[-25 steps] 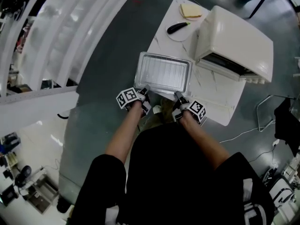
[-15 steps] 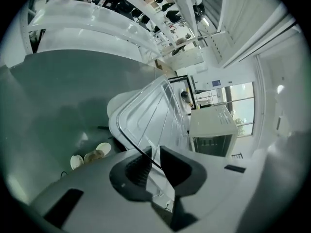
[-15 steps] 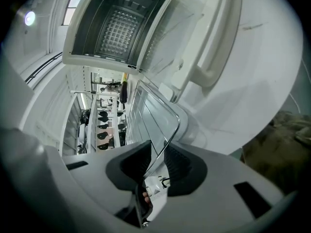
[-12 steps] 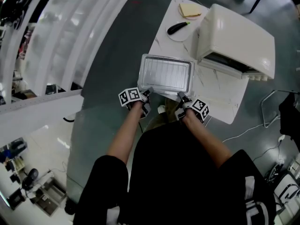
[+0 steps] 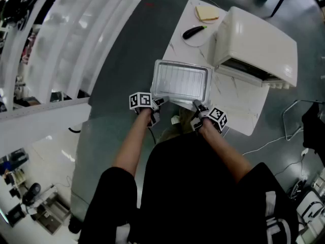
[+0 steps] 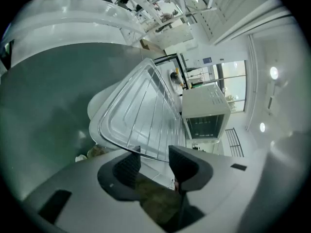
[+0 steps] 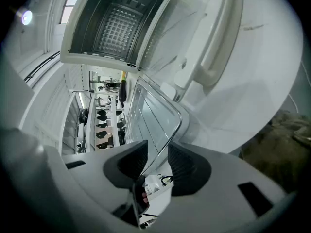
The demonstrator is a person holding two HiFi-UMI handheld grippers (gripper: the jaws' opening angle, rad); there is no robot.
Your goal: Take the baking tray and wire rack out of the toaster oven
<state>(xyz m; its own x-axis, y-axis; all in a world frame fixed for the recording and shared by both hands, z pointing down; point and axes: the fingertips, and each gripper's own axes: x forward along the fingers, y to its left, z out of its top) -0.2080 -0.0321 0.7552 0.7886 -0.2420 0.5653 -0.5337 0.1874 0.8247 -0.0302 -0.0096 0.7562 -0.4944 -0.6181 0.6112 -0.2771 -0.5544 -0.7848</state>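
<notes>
The metal baking tray (image 5: 181,80) lies flat on the white table (image 5: 238,111), its near edge overhanging the table's front; thin lines run across its inside, and I cannot tell whether they are the wire rack. At the tray's near left corner is my left gripper (image 5: 158,102), its jaws opening, with the tray's rim (image 6: 141,115) just at the tips and no pad on it (image 6: 154,159). My right gripper (image 5: 195,105) is at the near right corner, jaws also opening; the rim (image 7: 160,125) runs between them with a gap on each side (image 7: 158,161).
The white toaster oven (image 5: 256,42) stands at the back right with its door (image 7: 209,42) folded down and its cavity (image 7: 116,28) showing no tray. A plate with a dark-handled knife (image 5: 193,32) and a slice of bread (image 5: 207,12) sit at the table's far end. Grey floor lies to the left.
Both grippers' jaws have parted from the tray's near rim. The left gripper has rolled a little at its corner. The tray rests where it was on the table.
</notes>
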